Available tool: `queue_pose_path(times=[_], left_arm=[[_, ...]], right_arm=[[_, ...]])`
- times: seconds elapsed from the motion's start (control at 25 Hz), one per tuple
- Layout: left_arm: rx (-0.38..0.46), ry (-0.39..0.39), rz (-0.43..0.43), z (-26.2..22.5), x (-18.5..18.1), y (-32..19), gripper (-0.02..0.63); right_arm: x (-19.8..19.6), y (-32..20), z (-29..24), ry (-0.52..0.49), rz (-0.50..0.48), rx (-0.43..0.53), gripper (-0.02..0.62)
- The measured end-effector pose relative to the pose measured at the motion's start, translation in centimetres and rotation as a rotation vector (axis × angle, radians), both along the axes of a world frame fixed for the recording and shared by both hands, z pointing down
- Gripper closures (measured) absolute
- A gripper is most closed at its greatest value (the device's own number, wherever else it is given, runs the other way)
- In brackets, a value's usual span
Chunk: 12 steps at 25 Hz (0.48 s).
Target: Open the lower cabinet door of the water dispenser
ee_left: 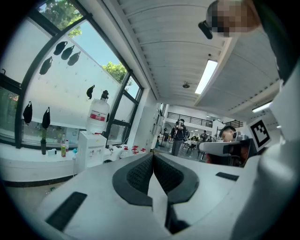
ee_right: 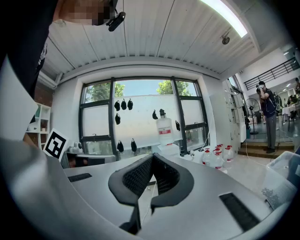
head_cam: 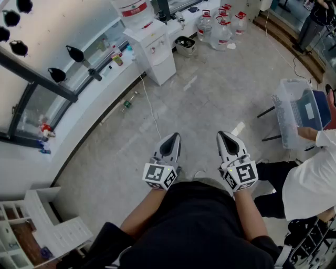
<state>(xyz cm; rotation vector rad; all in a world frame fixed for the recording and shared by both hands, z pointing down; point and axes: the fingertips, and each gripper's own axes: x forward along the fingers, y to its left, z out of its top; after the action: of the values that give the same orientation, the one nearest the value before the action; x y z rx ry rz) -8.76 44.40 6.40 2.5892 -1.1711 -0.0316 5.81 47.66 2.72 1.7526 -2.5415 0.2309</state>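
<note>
— The left gripper (head_cam: 171, 137): how do its jaws stand?

— Pressed together, with nothing between them; the right gripper (head_cam: 226, 135) is the same, its tips meeting on bare air; the two are held side by side close in front of the person's body, pointing ahead over the floor (head_cam: 210, 100).

— And the water dispenser (head_cam: 153, 52)?

— Well apart from both grippers, upright at the far side of the floor, against the long white surface (head_cam: 73, 113) under the window; a large water bottle (head_cam: 134, 9) stands on its top; the lower cabinet door (head_cam: 165, 68) looks closed, flush with the white body.

— What lies between?

— A cable (head_cam: 152, 113) runs from the dispenser's foot across the floor toward the grippers; red-capped water jugs (head_cam: 220, 29) stand beyond the dispenser; at the right edge a person in a white top (head_cam: 315, 181) is beside a clear plastic bin (head_cam: 289, 113).
</note>
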Motion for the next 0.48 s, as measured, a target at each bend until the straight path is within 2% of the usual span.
queue_pose_path(times=[0.16, 0.48], left_arm=[[0.000, 0.003, 0.004, 0.2, 0.2, 0.4, 0.603], [0.000, 0.006, -0.006, 0.5, 1.0, 1.1, 0.601]], right_arm=[[-0.4, 0.1, 0.2, 0.006, -0.001, 0.003, 0.604], [1.3, 0.4, 0.0, 0.005, 0.032, 0.031, 0.603]])
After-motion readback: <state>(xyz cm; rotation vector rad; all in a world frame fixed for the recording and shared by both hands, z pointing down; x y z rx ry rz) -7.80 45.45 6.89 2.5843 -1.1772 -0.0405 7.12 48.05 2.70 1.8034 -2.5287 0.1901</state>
